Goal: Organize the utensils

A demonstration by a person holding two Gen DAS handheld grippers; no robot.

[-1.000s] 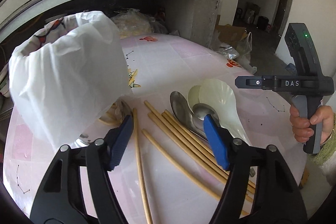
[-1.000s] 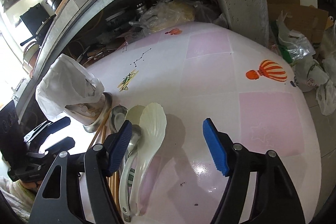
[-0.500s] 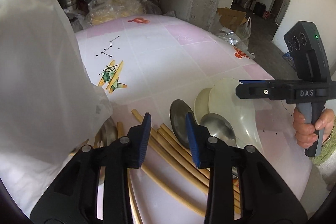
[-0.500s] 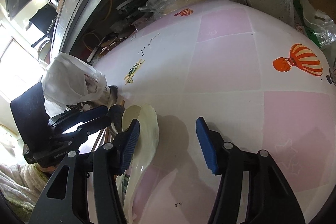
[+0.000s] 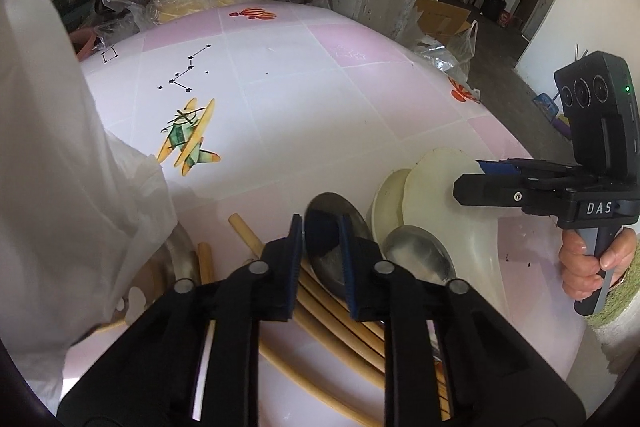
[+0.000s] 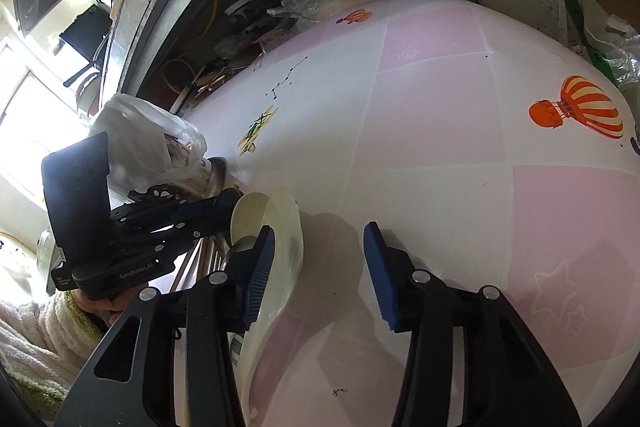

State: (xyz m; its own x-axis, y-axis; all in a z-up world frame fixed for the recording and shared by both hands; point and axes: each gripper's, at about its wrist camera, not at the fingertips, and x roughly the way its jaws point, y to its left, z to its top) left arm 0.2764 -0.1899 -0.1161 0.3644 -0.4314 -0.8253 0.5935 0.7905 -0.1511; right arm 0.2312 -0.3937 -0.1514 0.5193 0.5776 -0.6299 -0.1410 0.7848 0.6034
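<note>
I see chopsticks and spoons still loose on the counter; left gripper jaws closing, narrow, around a metal spoon; right gripper jaws closing, empty.

**Item count, tabletop**

Metal spoons: two seen, one partly behind the gripper fingers, the other beside it. Cream plastic spoons: two, overlapping, the second mostly covered. Wooden chopsticks: at least five; exact number could not be fixed, as they overlapped and ran under the fingers. Bag-covered holder: one. Handheld grippers: two.
</note>
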